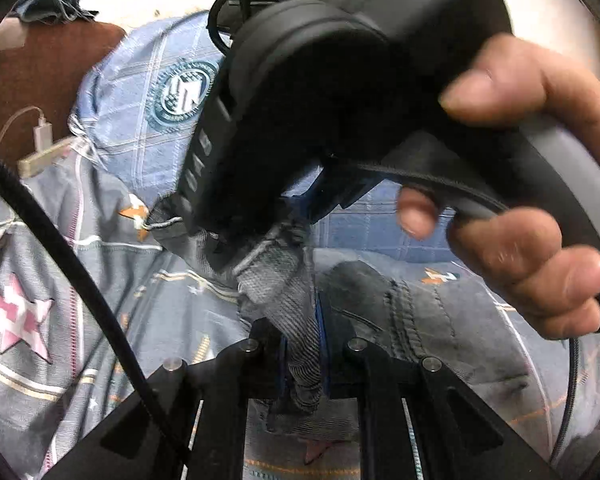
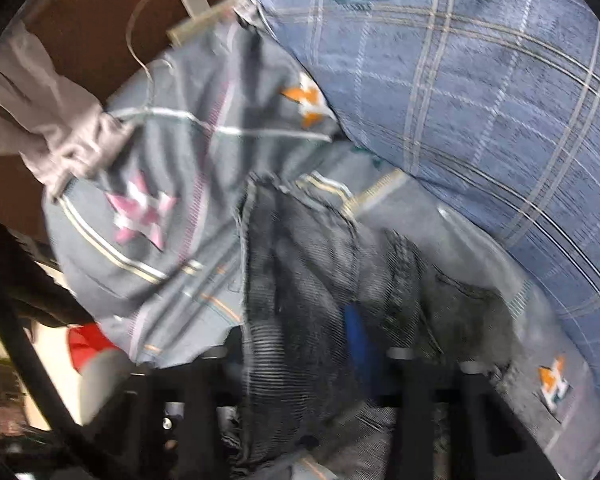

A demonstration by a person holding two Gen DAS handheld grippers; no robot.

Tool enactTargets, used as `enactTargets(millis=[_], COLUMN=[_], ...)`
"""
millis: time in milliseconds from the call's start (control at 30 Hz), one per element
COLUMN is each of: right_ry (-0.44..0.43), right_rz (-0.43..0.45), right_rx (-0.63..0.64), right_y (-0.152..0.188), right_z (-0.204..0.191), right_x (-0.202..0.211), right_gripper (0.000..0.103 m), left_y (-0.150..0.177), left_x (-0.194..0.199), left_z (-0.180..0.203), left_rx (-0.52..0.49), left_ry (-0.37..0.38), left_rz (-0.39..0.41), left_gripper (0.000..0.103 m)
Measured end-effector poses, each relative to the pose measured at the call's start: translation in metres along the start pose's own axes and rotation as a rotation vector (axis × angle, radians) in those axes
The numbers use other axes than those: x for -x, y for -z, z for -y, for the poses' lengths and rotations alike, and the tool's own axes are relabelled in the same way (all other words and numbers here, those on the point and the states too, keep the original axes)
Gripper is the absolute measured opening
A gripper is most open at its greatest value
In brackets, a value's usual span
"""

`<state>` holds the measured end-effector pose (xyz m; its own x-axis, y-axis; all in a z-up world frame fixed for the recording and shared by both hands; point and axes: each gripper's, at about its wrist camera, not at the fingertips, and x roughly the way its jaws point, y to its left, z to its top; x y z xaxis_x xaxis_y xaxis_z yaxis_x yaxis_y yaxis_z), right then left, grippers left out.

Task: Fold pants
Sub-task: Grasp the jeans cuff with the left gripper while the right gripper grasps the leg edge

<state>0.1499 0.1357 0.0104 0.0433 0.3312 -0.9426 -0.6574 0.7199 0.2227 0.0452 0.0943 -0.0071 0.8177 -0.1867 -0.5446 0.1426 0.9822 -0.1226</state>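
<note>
Left jaws: clamped on a pants [image 1: 296,300] edge by the left gripper [image 1: 302,364].
Right jaws: right gripper [image 2: 320,364] is nearly closed on denim; the grip cannot be confirmed through blur.
Pants: hung between both grippers above the bedsheet [image 1: 80,280], the rest lying rightward.
Pillow [image 1: 148,120]: a round emblem is carried; its lettering is unreadable.

Home bedroom. Work surface is a bed: grey bedsheet [image 2: 172,152] with pink and orange star prints, blue plaid pillow [image 2: 480,92] with a round crest at 1 o'clock. Brown headboard [image 2: 100,24] at 11 o'clock, white charger cable [image 2: 140,40] lying against it. Jeans [image 2: 320,280] on the sheet.
</note>
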Motion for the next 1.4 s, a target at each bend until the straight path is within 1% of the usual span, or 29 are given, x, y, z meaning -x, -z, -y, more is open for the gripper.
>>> enactTargets(millis=[33,100,133,267,333,367,467,533,633,667,733,767,800,833,867,900,933,967,1000,1100,1133,1167,1200,1233,1267,1300,1333,1367,1400], right_ry=[0.012,0.023,0.021,-0.028,-0.069,-0.099,-0.146,-0.184,-0.247,-0.274,-0.316,-0.357,-0.381,-0.404,-0.390,-0.379,-0.396,-0.394,-0.378,-0.356,-0.336,-0.311,-0.281,-0.261,-0.262,-0.268,-0.274,-0.261,-0.248], right_rz=[0.007,0.046,0.065,0.186,0.250,0.285,0.373,0.425,0.517,0.549,0.585,0.591,0.582,0.546,0.520,0.518,0.530,0.540,0.542,0.544,0.537,0.526,0.505,0.455,0.425,0.427,0.448,0.493,0.518], right_rx=[-0.001,-0.042,-0.062,-0.173,-0.238,-0.285,-0.398,-0.488,-0.627,-0.666,-0.745,-0.799,-0.836,-0.894,-0.909,-0.906,-0.882,-0.866,-0.855,-0.856,-0.868,-0.873,-0.881,-0.901,-0.925,-0.942,-0.961,-0.965,-0.959], right_y=[0.003,0.008,0.012,0.035,0.052,0.064,0.100,0.125,0.183,0.203,0.239,0.260,0.269,0.277,0.278,0.277,0.274,0.270,0.268,0.275,0.278,0.281,0.283,0.284,0.282,0.283,0.287,0.291,0.292], right_z=[0.002,0.011,0.016,0.046,0.065,0.078,0.118,0.149,0.186,0.197,0.219,0.233,0.242,0.254,0.261,0.264,0.263,0.260,0.257,0.257,0.261,0.265,0.268,0.273,0.270,0.272,0.272,0.271,0.269], right_x=[0.002,0.014,0.021,0.058,0.075,0.083,0.100,0.106,0.108,0.104,0.086,0.068,0.060,0.046,0.041,0.043,0.049,0.053,0.058,0.064,0.063,0.060,0.054,0.042,0.032,0.032,0.036,0.047,0.054], right_gripper=[0.025,0.017,0.016,0.015,0.015,0.015,0.015,0.015,0.015,0.015,0.015,0.015,0.015,0.015,0.014,0.014,0.014,0.014,0.014,0.014,0.014,0.014,0.015,0.017,0.017,0.017,0.017,0.019,0.040], left_y=[0.000,-0.001,-0.003,-0.017,-0.022,-0.025,-0.028,-0.028,-0.023,-0.016,-0.003,0.007,0.015,0.022,0.027,0.028,0.027,0.023,0.021,0.018,0.020,0.023,0.023,0.027,0.030,0.030,0.028,0.024,0.021], left_x=[0.000,0.002,0.004,0.018,0.019,0.017,0.006,-0.007,-0.019,-0.028,-0.044,-0.055,-0.065,-0.073,-0.078,-0.078,-0.076,-0.072,-0.069,-0.070,-0.078,-0.086,-0.093,-0.098,-0.098,-0.093,-0.082,-0.071,-0.064], left_z=[0.000,0.002,0.003,0.012,0.020,0.031,0.063,0.096,0.137,0.156,0.176,0.186,0.192,0.196,0.199,0.200,0.200,0.199,0.199,0.198,0.203,0.205,0.206,0.206,0.201,0.198,0.188,0.179,0.171], left_rx=[0.004,-0.009,-0.008,-0.004,0.009,-0.002,-0.058,-0.140,-0.240,-0.291,-0.350,-0.369,-0.375,-0.379,-0.375,-0.359,-0.347,-0.333,-0.323,-0.310,-0.309,-0.310,-0.308,-0.296,-0.266,-0.247,-0.221,-0.205,-0.193], left_ry=[0.015,0.035,0.051,0.172,0.242,0.279,0.337,0.366,0.383,0.382,0.374,0.372,0.366,0.356,0.353,0.354,0.355,0.359,0.367,0.380,0.388,0.398,0.411,0.431,0.457,0.473,0.503,0.526,0.529], left_rz=[-0.003,0.002,0.003,0.011,-0.002,-0.023,-0.067,-0.111,-0.163,-0.202,-0.257,-0.291,-0.319,-0.339,-0.344,-0.335,-0.325,-0.311,-0.306,-0.326,-0.347,-0.381,-0.406,-0.448,-0.489,-0.492,-0.476,-0.457,-0.440], left_gripper=[0.012,0.012,0.012,0.012,0.012,0.012,0.012,0.012,0.012,0.012,0.012,0.012,0.012,0.012,0.012,0.012,0.012,0.012,0.012,0.012,0.015,0.023,0.028,0.032,0.032,0.032,0.035,0.047,0.057])
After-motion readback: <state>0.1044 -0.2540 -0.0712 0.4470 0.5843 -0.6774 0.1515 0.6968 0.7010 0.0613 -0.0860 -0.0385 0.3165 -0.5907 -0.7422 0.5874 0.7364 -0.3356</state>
